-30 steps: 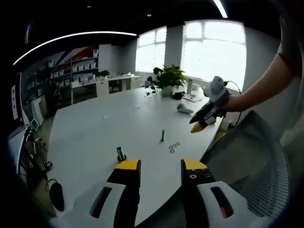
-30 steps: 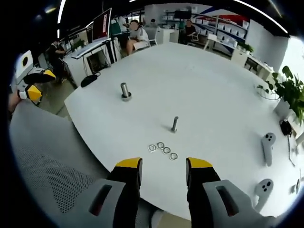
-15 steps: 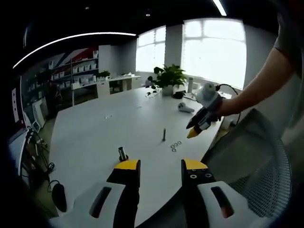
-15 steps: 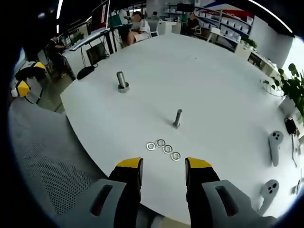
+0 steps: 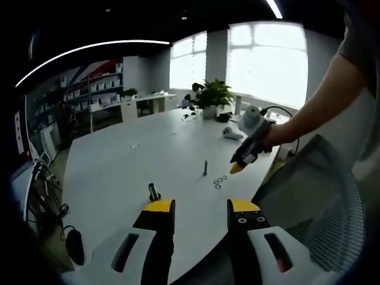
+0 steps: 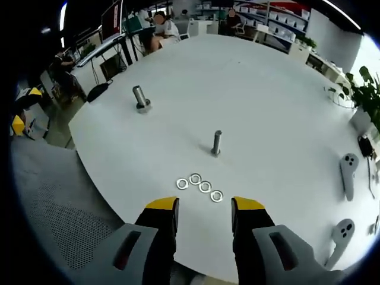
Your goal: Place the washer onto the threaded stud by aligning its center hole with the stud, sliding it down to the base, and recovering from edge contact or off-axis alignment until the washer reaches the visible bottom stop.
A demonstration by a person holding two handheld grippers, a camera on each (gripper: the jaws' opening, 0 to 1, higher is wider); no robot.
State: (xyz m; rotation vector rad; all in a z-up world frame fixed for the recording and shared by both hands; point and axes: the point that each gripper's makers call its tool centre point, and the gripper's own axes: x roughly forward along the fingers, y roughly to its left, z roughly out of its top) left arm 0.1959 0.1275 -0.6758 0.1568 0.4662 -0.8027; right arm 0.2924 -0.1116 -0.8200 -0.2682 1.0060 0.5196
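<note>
Office room with white round table (image 6: 279, 113), threaded stud (image 6: 217, 143) upright near its edge, four washers (image 6: 199, 187) in a row just before it, right gripper (image 6: 203, 209) jaws apart and empty above washers, left gripper (image 5: 200, 209) jaws apart, empty.

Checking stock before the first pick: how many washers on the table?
4. The washers lie in a short row on the white table, in front of the nearer threaded stud, just ahead of the right gripper. None on either stud.

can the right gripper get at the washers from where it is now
Probably yes: the right gripper, jaws open and empty, hangs just short of the four washers on the white table, nothing between.
</note>
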